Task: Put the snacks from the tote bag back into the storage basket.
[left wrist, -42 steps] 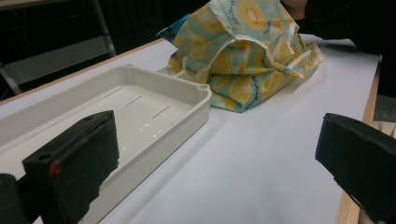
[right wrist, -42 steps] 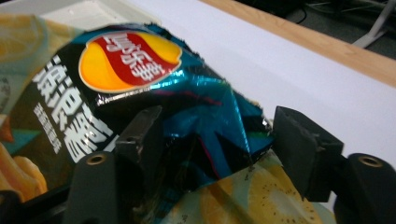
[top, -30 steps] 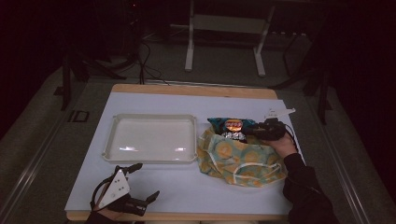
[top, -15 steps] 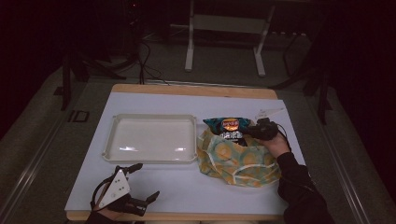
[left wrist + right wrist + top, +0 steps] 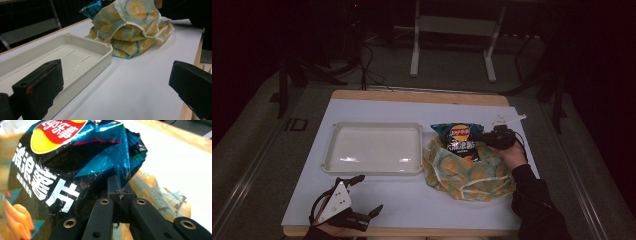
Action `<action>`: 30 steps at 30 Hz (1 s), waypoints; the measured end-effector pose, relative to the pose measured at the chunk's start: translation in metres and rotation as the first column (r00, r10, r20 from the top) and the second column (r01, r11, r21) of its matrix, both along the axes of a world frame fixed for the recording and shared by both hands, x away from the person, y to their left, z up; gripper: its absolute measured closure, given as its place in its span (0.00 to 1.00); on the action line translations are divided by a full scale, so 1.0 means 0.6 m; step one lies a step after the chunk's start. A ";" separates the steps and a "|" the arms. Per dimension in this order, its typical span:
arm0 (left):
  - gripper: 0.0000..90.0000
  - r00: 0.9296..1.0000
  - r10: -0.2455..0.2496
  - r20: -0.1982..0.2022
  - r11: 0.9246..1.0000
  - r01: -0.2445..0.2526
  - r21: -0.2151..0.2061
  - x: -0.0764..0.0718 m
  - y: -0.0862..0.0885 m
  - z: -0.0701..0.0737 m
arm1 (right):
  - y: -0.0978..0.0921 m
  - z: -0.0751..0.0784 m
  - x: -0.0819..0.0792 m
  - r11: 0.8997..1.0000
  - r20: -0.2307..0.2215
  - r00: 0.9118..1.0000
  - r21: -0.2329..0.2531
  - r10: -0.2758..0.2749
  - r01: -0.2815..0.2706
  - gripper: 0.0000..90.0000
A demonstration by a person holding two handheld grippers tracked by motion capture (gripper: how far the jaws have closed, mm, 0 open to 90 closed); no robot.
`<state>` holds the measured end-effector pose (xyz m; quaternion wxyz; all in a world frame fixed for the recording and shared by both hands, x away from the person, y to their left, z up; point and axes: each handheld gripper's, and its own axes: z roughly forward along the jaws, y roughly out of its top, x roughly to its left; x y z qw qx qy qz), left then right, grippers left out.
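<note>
We have the right gripper (image 5: 120, 188) pinched tight on the crimped edge of the chip bag (image 5: 460, 139), which sits half out of the yellow cloth bag (image 5: 469, 172), beside the white tray (image 5: 374, 148). It's likely light, crinkly, slippery and crushable, so we hold the seam. Left gripper (image 5: 364, 196) idles near the table's front edge, jaws spread, empty.

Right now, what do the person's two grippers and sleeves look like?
Both grippers are black. The left gripper carries a grey three-cornered plate on top, a black cable looping beside it, and blocky black jaw pads. The right gripper has black linkage arms with brass-coloured rivets and a pale plate. The right sleeve is dark.
</note>
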<state>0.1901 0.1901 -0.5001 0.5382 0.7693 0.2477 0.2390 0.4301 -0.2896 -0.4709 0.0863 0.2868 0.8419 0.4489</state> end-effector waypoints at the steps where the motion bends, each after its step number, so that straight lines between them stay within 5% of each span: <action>1: 0.00 1.000 0.001 0.000 1.000 -0.001 0.000 0.000 0.000 0.000 | -0.002 0.004 -0.002 1.000 0.009 1.000 0.006 0.000 0.000 1.00; 13: 0.00 1.000 0.000 -0.001 1.000 0.000 0.004 0.001 -0.001 0.000 | -0.018 0.055 -0.025 0.992 0.055 0.998 0.127 0.013 -0.020 1.00; 30: 0.00 1.000 0.001 0.002 1.000 -0.001 0.005 0.000 -0.001 0.000 | -0.031 0.112 -0.038 0.977 0.105 0.994 0.213 -0.041 0.018 1.00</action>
